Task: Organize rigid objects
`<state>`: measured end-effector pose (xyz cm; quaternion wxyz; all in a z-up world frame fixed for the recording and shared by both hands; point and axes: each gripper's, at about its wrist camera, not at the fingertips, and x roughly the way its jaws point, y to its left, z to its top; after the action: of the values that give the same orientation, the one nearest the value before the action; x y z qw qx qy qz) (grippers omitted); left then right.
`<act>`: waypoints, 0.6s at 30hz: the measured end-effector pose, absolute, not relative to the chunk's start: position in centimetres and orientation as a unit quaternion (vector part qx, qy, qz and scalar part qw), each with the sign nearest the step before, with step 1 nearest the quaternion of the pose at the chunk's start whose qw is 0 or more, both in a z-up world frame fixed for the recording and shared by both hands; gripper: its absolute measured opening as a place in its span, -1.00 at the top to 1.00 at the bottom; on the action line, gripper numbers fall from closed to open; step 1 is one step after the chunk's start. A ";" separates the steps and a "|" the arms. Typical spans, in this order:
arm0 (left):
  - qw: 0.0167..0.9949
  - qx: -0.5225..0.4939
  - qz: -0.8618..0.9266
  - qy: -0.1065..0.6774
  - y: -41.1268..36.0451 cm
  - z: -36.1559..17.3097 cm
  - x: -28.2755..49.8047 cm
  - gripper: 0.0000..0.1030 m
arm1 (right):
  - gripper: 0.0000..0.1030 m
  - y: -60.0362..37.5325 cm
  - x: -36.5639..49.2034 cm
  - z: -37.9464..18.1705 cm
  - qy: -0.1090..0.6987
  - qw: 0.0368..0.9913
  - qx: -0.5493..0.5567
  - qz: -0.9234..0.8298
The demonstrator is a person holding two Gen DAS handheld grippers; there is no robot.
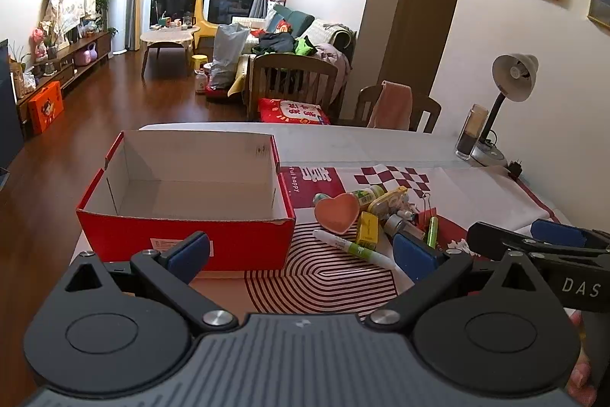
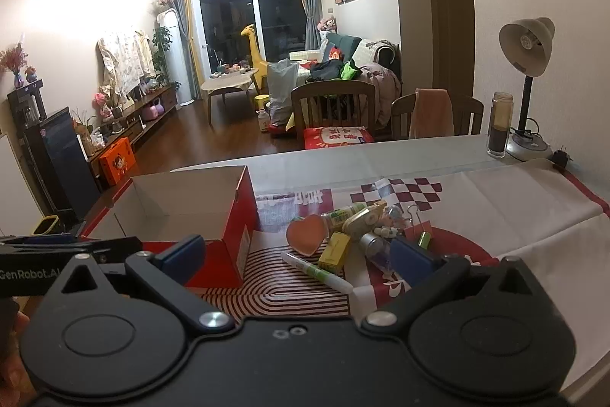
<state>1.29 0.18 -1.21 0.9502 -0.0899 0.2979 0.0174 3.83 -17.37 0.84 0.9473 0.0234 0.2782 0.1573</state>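
Note:
An open red cardboard box [image 1: 183, 239] with an empty white inside stands on the table at the left; it also shows in the right wrist view [image 2: 232, 239]. To its right lies a pile of small items: a pink heart dish [image 1: 337, 212], a yellow box [image 1: 368, 235], a white-green marker [image 1: 354, 248], a small bottle [image 1: 368, 195], a green battery [image 1: 432, 231]. The right wrist view shows the heart dish [image 2: 307, 235], yellow box [image 2: 334, 252] and marker [image 2: 316, 271]. My left gripper [image 1: 301, 254] is open and empty before the box and pile. My right gripper [image 2: 297, 256] is open and empty, near the pile.
A red-and-white patterned cloth [image 1: 476, 185] covers the table. A desk lamp [image 1: 507, 94] and a glass jar [image 1: 471, 132] stand at the far right by the wall. Wooden chairs [image 1: 293, 82] stand beyond the table's far edge.

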 end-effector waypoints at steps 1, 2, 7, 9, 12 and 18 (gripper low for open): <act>0.950 -0.089 0.018 0.299 0.2 -1.2 1.3 -1.00 | -1.00 -17.4 3.8 0.9 0.278 0.947 0.022 0.156; 0.950 -0.088 0.018 0.299 0.1 -1.3 1.3 -1.00 | -1.00 -17.4 3.9 0.9 0.278 0.948 0.022 0.155; 0.948 -0.093 0.015 0.305 0.1 -1.4 1.5 -1.00 | -1.00 -17.1 3.7 1.1 0.282 0.948 0.018 0.150; 0.947 -0.097 0.012 0.307 0.1 -1.5 1.6 -1.00 | -1.00 -17.1 3.6 1.4 0.280 0.948 0.017 0.149; 0.948 -0.090 0.013 0.304 -0.2 -1.4 1.7 -1.00 | -1.00 -17.2 3.6 1.4 0.280 0.949 0.016 0.146; 0.949 -0.080 0.014 0.303 -0.8 -1.5 2.0 -1.00 | -1.00 -17.8 4.0 1.2 0.283 0.948 0.017 0.143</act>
<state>1.99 -0.84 -1.46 0.9494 -0.0805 0.3033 0.0145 4.00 -17.78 1.17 0.9482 0.0165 0.2831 0.1433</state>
